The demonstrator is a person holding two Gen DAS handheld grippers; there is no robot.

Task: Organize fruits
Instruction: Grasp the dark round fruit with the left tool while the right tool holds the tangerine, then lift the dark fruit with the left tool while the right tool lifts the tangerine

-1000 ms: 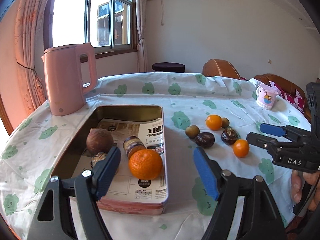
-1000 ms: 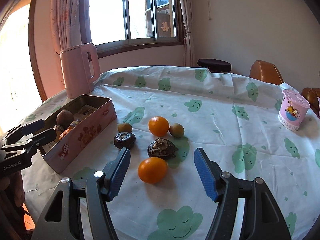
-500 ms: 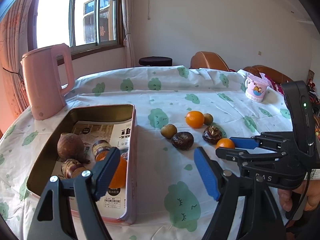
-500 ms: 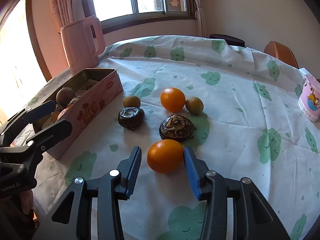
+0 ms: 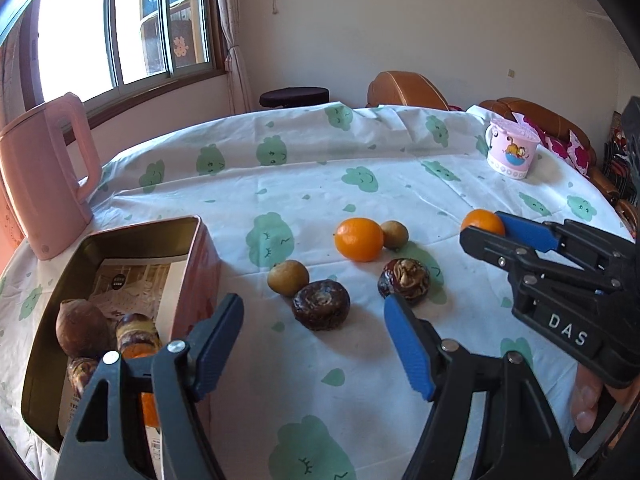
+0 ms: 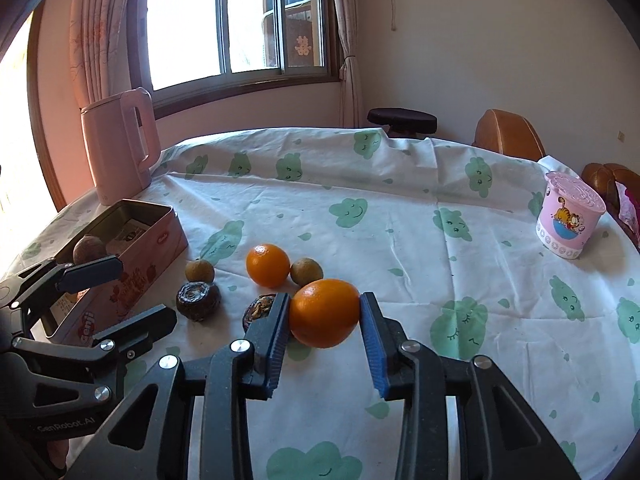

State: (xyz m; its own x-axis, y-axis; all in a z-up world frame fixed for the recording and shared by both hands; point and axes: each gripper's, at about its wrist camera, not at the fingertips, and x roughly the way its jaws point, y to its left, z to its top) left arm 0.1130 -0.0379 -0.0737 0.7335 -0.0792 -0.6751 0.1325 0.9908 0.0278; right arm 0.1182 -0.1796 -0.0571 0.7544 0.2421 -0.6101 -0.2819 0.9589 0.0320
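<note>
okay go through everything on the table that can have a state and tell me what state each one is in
right gripper: shut on the orange, jaws just closed
left gripper: open, nothing between its pads, has just narrowed
tin box: lid off, several fruits inside
pink kettle: upright, lid shut
pink cup: upright, lid on

The white cloth tablecloth with green cloud prints (image 6: 400, 216) looks thin, matt and creased. The pink rectangular metal tin (image 6: 156, 236) has a dull brassy inner wall and printed paper lining. The pink plastic kettle (image 6: 120, 144) is smooth and matt. The round orange fruit (image 6: 324, 312) has glossy, finely pitted peel. The pink plastic cartoon cup (image 6: 568, 216) shines faintly.
</note>
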